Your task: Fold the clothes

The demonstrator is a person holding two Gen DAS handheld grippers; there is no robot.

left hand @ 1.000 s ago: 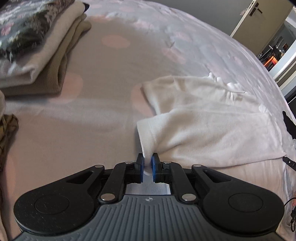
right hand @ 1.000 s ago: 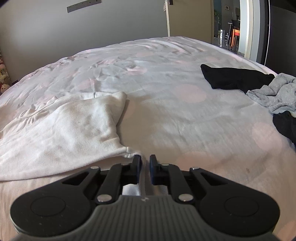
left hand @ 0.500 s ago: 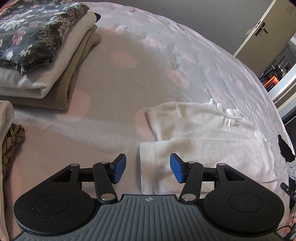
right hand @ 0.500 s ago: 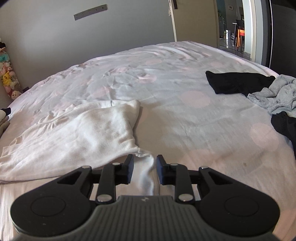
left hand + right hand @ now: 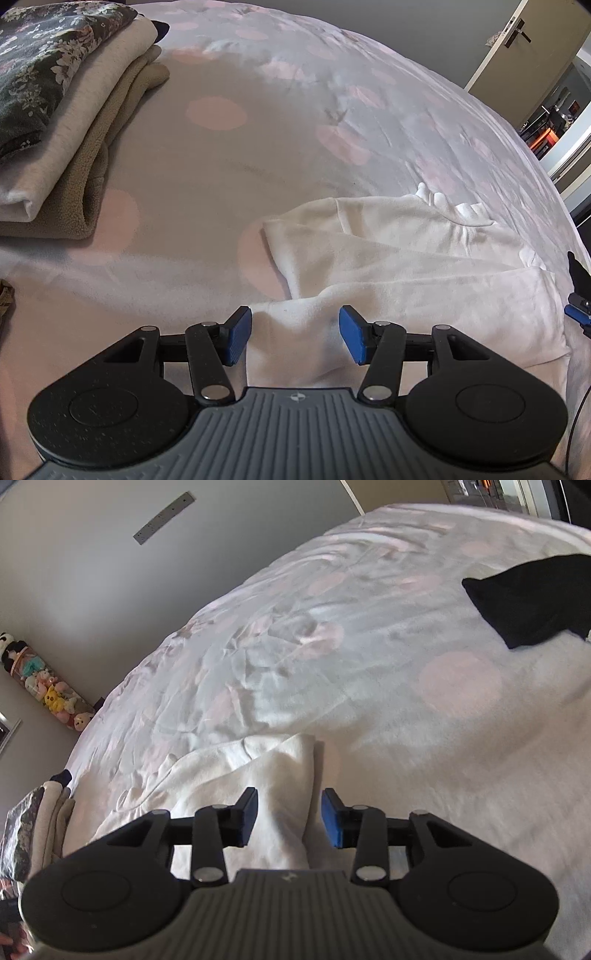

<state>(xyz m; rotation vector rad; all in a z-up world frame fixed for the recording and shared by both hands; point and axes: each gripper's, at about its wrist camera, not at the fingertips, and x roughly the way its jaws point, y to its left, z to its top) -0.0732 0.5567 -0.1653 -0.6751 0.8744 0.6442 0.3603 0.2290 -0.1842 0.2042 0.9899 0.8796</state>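
A white garment [image 5: 413, 254] lies partly folded on the bed, one layer laid over another. My left gripper [image 5: 294, 338] hovers open over its near left edge, blue pads apart with cloth under them but not pinched. In the right wrist view the same white garment [image 5: 236, 775] runs to the left, and my right gripper [image 5: 289, 818] stands open over its folded right edge. The right gripper's blue tip [image 5: 578, 314] shows at the far right of the left wrist view.
A stack of folded clothes [image 5: 66, 122] with a dark floral piece on top sits at the left of the bed [image 5: 258, 155]. A black garment [image 5: 528, 605] lies at the right. A wall, stuffed toys [image 5: 51, 698] and a door [image 5: 524, 48] are beyond.
Both grippers were shut on the white garment's edge a second ago; both have let go and opened. The garment now lies folded over, and the grippers have lifted and moved forward over it.
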